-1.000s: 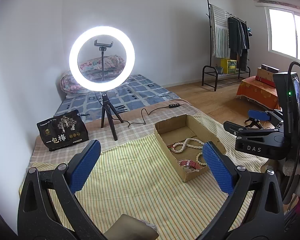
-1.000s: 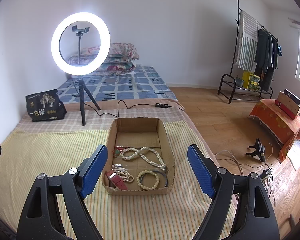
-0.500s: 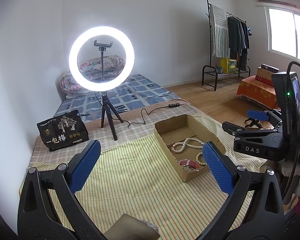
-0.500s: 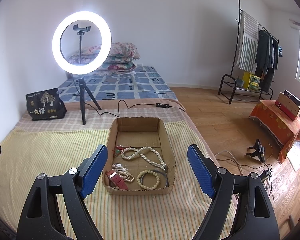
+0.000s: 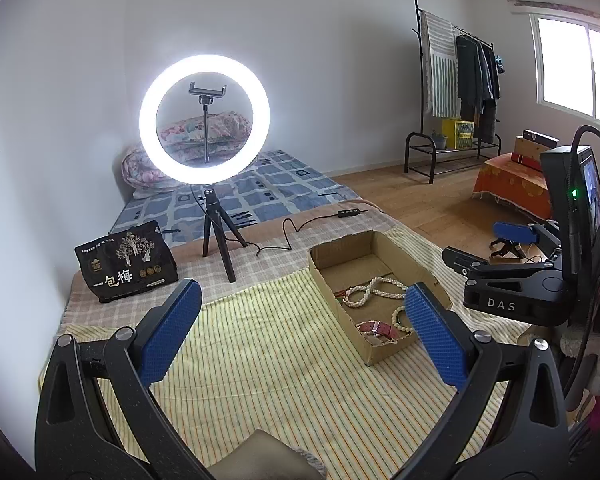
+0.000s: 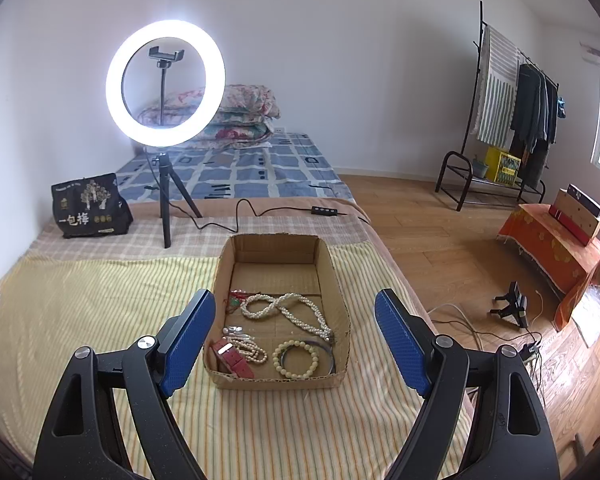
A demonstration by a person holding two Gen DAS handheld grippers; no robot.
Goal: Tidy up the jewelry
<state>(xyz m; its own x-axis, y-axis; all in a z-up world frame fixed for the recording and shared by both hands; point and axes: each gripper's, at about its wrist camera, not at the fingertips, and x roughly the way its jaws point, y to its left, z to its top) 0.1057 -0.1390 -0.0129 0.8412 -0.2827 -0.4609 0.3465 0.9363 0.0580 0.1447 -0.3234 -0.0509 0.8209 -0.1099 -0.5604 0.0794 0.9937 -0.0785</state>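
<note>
An open cardboard box point(image 6: 336, 280) point(image 5: 324, 276) sits on the striped yellow blanket point(image 6: 80, 312). Inside lie a long white pearl necklace point(image 6: 284, 312) point(image 5: 374, 292), a cream bead bracelet point(image 6: 296, 360), a red watch strap point(image 6: 232, 358) point(image 5: 380, 329), a small pearl strand point(image 6: 250, 350) and a red-green cord piece point(image 6: 236, 300). My right gripper point(image 6: 294, 344) is open and empty, hovering above the box's near end. My left gripper point(image 5: 300, 336) is open and empty, above the blanket left of the box. The right gripper body point(image 5: 512, 292) shows in the left wrist view.
A lit ring light on a tripod point(image 6: 165, 84) stands behind the box, its cable point(image 6: 260, 210) trailing right. A black printed bag point(image 6: 89, 206) stands at the back left. The bed's right edge drops to the wooden floor point(image 6: 440, 240). A clothes rack point(image 6: 512, 92) stands far right.
The right gripper has shifted slightly left and forward over the box. The left gripper has barely moved.
</note>
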